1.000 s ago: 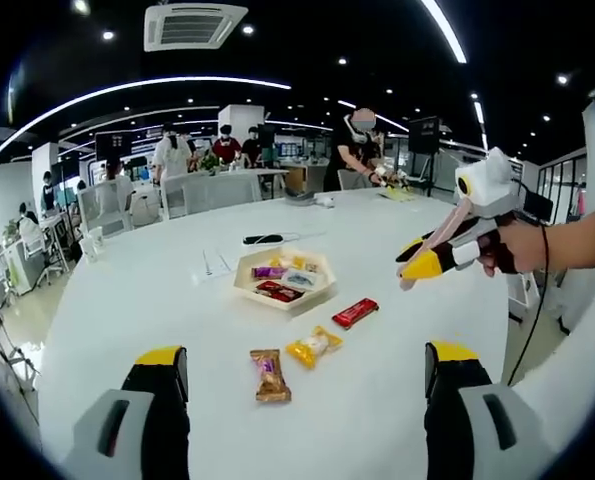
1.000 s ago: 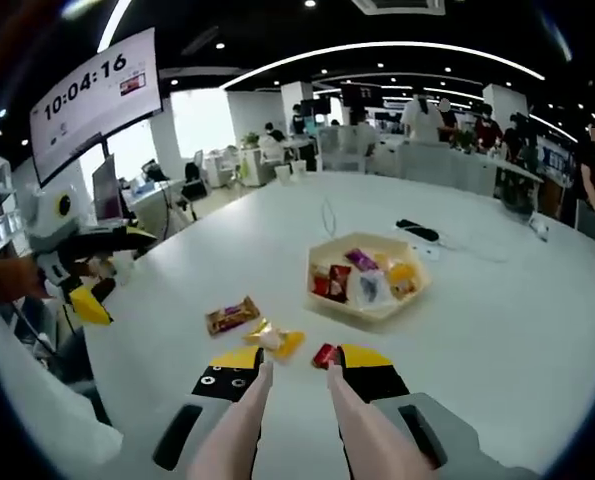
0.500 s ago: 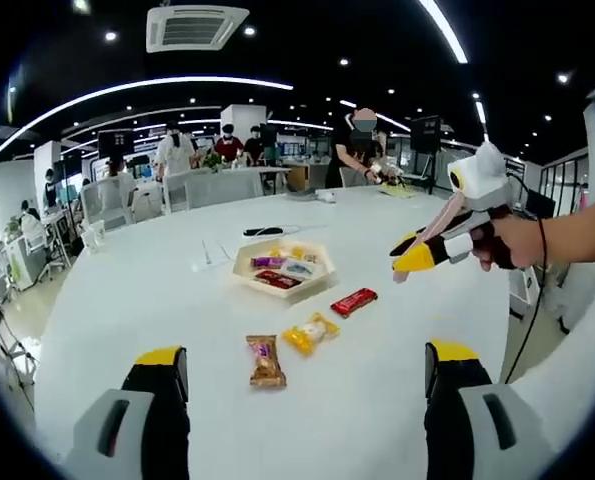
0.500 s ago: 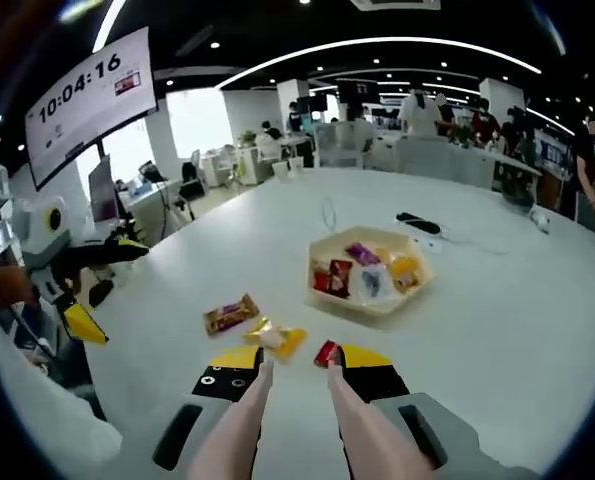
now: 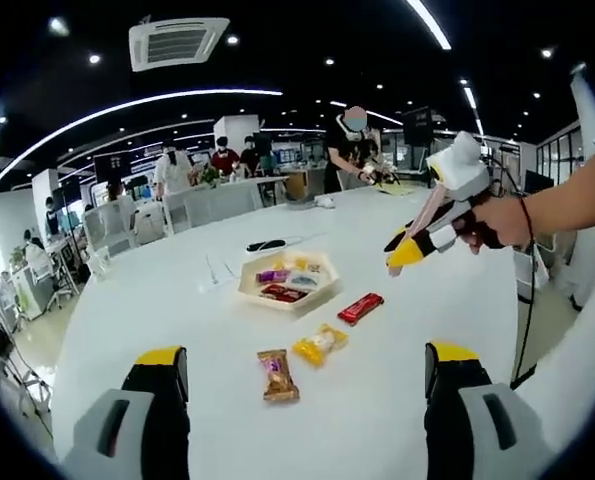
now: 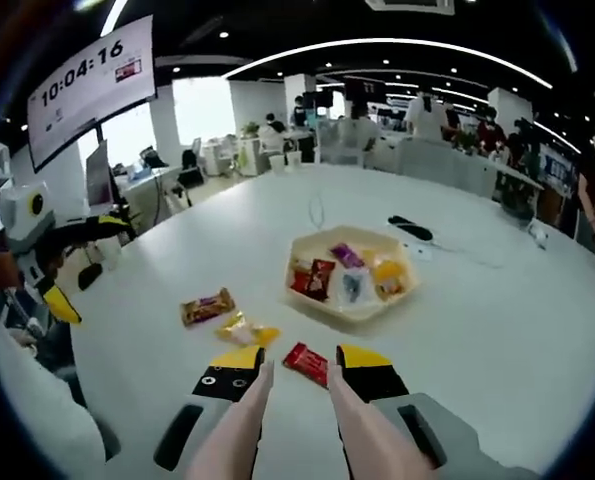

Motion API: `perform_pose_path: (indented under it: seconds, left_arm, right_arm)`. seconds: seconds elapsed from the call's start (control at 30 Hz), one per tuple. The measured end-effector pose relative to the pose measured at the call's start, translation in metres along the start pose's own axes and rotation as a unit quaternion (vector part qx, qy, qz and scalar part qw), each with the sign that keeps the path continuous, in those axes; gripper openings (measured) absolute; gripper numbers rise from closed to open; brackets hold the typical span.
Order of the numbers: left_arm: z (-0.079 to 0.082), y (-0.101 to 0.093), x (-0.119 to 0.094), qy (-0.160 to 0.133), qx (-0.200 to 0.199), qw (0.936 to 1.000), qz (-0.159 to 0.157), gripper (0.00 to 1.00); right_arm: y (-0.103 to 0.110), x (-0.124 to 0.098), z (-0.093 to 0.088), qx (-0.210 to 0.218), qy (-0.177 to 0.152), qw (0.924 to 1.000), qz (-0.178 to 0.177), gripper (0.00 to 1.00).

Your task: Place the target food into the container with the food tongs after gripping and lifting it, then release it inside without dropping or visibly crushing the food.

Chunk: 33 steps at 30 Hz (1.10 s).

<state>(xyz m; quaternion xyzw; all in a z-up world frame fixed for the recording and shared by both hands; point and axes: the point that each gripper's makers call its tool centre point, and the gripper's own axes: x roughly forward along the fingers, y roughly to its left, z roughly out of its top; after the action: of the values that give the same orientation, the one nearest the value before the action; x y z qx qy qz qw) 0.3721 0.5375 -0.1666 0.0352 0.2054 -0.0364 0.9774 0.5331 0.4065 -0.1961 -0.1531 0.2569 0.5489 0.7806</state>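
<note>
A beige hexagonal tray (image 5: 245,287) (image 6: 402,302) holds several wrapped snacks on the white round table (image 5: 157,300). In front of it lie a red bar (image 5: 360,308) (image 6: 306,362), a yellow-wrapped snack (image 5: 319,343) (image 6: 247,329) and a brown-wrapped snack (image 5: 277,375) (image 6: 206,307). My right gripper (image 6: 299,358) (image 5: 402,250) is shut on pink food tongs (image 6: 349,420), whose tips stand apart above the red bar without touching it. My left gripper (image 5: 307,365) (image 6: 82,265) is open and holds nothing, near the table's edge.
A black device with a cable (image 5: 265,244) (image 6: 409,228) lies on the table beyond the tray. Desks, chairs and several people fill the room behind. A hand (image 5: 497,222) holds the right gripper above the table's right side.
The right gripper has lifted and drawn back a little, so the red bar now shows whole between the tong tips. The left view has shifted slightly; the snacks lie as before.
</note>
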Motion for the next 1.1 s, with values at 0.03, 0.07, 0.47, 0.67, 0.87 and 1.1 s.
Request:
perform_pose_path:
  seconds: [0.03,0.07,0.47,0.67,0.87,1.1]
  left_arm:
    - [-0.002,0.000,0.000,0.005,0.001,1.0000,0.000,0.99]
    - [-0.004,0.001,-0.001,0.008,0.000,1.0000,0.001,0.99]
    - [-0.013,-0.007,-0.006,0.016,-0.030,0.9994,-0.001,1.00]
    - [-0.013,-0.013,-0.005,0.011,-0.051,0.9986,-0.009,1.00]
    - [-0.019,-0.016,-0.001,0.025,-0.064,0.9976,0.003,1.00]
    - [-0.018,-0.014,0.006,0.033,-0.071,0.9967,0.021,1.00]
  right_arm:
    - [-0.001,0.002,-0.001,-0.004,0.002,1.0000,0.001,0.28]
    - [-0.001,0.004,-0.002,-0.011,0.005,0.9999,0.006,0.28]
    - [-0.009,0.037,-0.019,-0.085,0.063,0.9926,0.060,0.28]
    - [-0.013,0.049,-0.026,-0.122,0.075,0.9849,0.097,0.27]
    - [-0.020,0.061,-0.036,-0.153,0.096,0.9765,0.117,0.27]
    - [-0.023,0.072,-0.039,-0.166,0.106,0.9696,0.145,0.28]
